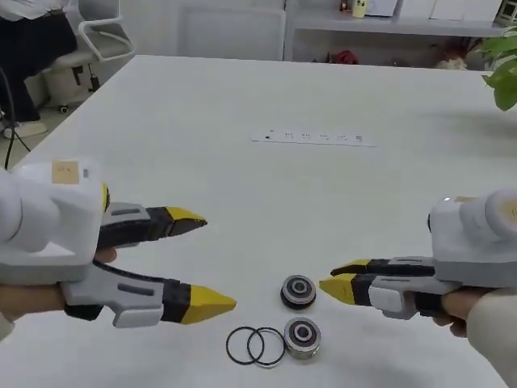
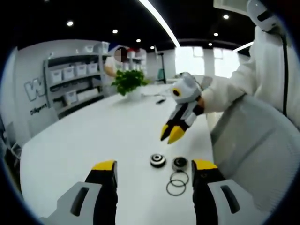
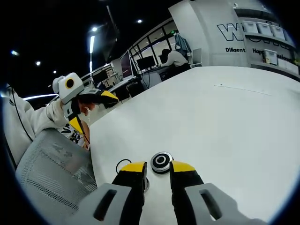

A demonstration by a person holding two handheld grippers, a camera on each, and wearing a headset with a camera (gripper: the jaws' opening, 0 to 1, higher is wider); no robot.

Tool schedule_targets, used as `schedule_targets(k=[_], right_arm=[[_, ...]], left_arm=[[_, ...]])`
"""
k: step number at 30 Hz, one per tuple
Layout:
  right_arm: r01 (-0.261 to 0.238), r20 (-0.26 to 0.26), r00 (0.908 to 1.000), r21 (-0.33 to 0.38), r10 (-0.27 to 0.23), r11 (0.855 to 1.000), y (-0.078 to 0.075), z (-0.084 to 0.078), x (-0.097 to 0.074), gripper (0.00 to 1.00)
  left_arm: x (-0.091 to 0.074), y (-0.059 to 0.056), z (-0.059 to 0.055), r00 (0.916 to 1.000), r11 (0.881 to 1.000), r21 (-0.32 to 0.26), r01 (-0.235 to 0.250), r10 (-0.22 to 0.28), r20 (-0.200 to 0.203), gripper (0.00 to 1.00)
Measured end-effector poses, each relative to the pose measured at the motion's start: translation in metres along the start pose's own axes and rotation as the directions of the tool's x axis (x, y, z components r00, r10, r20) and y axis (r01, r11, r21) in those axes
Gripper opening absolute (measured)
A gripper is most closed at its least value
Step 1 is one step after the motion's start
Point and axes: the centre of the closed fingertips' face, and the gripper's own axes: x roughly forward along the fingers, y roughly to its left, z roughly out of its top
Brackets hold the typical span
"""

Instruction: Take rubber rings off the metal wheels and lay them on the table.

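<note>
On the white table (image 1: 242, 178) a wheel still wearing its black rubber ring (image 1: 298, 292) lies just ahead of my right gripper (image 1: 333, 276), whose jaws stand a narrow gap apart with nothing between them. A bare metal wheel (image 1: 302, 337) lies nearer me, with two loose rubber rings (image 1: 255, 346) overlapping to its left. My left gripper (image 1: 212, 263) hovers wide open left of the wheels. In the left gripper view the ringed wheel (image 2: 158, 160), bare wheel (image 2: 179, 163) and rings (image 2: 176, 183) lie between the spread jaws. In the right gripper view the ringed wheel (image 3: 161, 161) sits just past the tips.
A flat power strip (image 1: 313, 138) lies mid-table farther back. A green plant (image 1: 505, 69) stands at the right edge, and an office chair (image 1: 101, 32) at the far left corner. Bare tabletop surrounds the wheels.
</note>
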Motion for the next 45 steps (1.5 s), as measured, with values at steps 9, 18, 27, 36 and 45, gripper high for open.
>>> schedule_targets(k=[9,18,27,36,45], right_arm=[[-0.018,-0.019,0.9997,-0.009,0.018,1.000,-0.001,-0.003,0.001,0.19],[-0.030,-0.063,0.9976,-0.016,0.029,0.999,-0.006,-0.013,0.004,0.19],[-0.045,-0.094,0.9946,-0.014,0.044,0.999,-0.011,-0.022,0.008,0.20],[-0.059,-0.121,0.9912,-0.038,0.054,0.998,-0.019,-0.027,0.014,0.18],[-0.095,-0.122,0.9887,-0.057,0.088,0.994,-0.016,-0.029,0.022,0.19]], left_arm=[[0.018,0.007,0.022,0.9975,0.996,0.065,0.067,-0.068,0.015,0.64],[0.043,0.007,0.012,0.9914,0.988,0.086,0.131,-0.129,-0.018,0.60],[0.067,0.010,-0.002,0.9875,0.986,0.060,0.157,-0.157,-0.016,0.55],[0.085,0.007,-0.015,0.9841,0.984,0.017,0.177,-0.177,-0.008,0.50],[0.099,0.001,-0.028,0.9808,0.981,0.009,0.193,-0.193,-0.029,0.40]])
